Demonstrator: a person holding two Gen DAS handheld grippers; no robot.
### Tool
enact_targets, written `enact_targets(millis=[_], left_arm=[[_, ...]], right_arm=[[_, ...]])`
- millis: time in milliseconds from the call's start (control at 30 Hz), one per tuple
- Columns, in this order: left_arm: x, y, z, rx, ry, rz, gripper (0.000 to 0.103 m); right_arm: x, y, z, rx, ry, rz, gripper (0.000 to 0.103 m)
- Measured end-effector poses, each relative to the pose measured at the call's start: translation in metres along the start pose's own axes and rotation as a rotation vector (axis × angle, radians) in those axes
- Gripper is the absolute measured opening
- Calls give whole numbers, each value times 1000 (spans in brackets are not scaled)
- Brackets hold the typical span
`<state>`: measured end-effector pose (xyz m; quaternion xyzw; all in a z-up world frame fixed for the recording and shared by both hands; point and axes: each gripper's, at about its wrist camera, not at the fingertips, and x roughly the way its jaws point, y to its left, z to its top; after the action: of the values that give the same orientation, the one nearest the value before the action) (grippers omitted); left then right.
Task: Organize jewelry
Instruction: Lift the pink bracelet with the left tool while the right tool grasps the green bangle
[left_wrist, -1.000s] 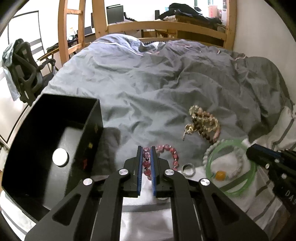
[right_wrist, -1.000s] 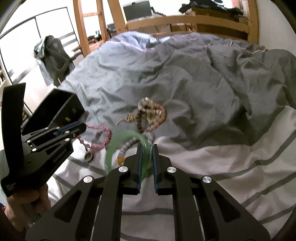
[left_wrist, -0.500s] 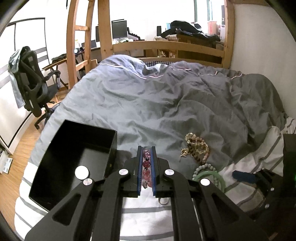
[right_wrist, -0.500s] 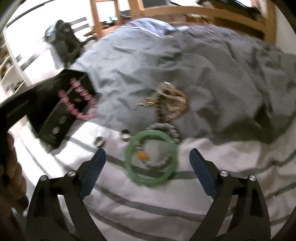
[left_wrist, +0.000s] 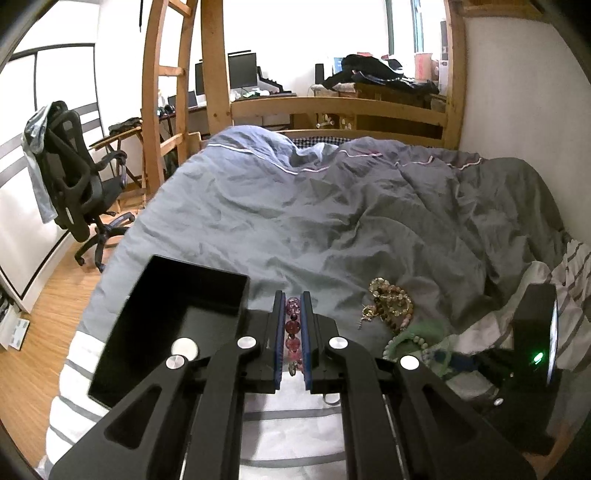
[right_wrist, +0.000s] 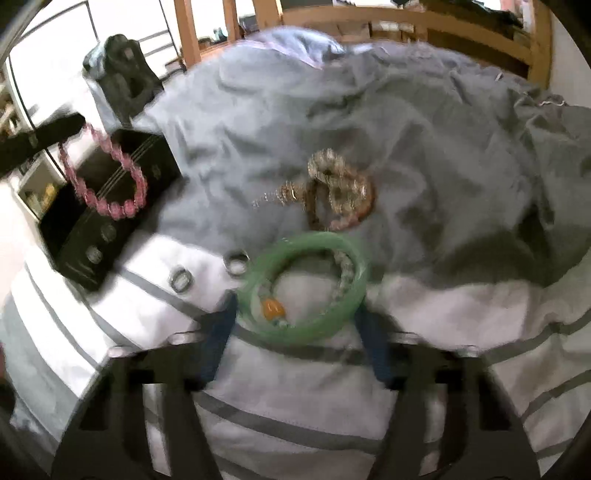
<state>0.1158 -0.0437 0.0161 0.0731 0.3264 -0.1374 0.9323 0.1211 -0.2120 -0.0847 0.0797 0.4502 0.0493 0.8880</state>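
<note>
Left gripper (left_wrist: 292, 339) — jaws nearly closed on the pink bracelet (left_wrist: 291, 334), lifted clear of the bedding; in the right wrist view the bracelet (right_wrist: 107, 173) hangs in front of the black box (right_wrist: 107, 210). Right gripper (right_wrist: 301, 328) — jaws spread wide, holding nothing, one to either side of the green bangle (right_wrist: 303, 284) on the striped sheet (right_wrist: 295, 398). Inside the bangle lies a pale bead strand with an orange bead (right_wrist: 272, 307). Two rings (right_wrist: 236, 261) lie just left of the bangle; a tangle of bead bracelets (right_wrist: 338, 192) rests on the grey duvet (right_wrist: 424, 140) beyond it.

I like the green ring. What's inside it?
Inside the green bangle lie a pale beaded bracelet and an orange bead on white bedding. Blur hides finer detail.
</note>
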Motion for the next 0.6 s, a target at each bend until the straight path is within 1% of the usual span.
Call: enact_targets(millis=[33,67,133,233,400,467,567,600], left_arm=[[-2,2,1,-2,-3,3,8],[-6,5,1,-5,-6,7,8],[-12,10,1,-10,-9,17,8],[-19,17,-2,-22,-7,23,8],[-19,20,-4,-21,-2,31,8],[-18,20,-3,-22,-3,30,8],[-19,19,-4,-20,-3,31,8],[-19,20,-4,-21,-5,31,8]], right_arm=[[-2,0,2,-2,-12,-38,13],[-6,-1,2,-3,-34,-51,13],[-4,-6,3,22,-10,-26,13],[-2,-5,3,19,2,-29,13],[1,-11,-3,40,9,-31,13],[-5,-15,-2,62,-24,0,12],[-22,-16,1,85,-113,63,10],[-26,-15,2,84,-138,69,9]])
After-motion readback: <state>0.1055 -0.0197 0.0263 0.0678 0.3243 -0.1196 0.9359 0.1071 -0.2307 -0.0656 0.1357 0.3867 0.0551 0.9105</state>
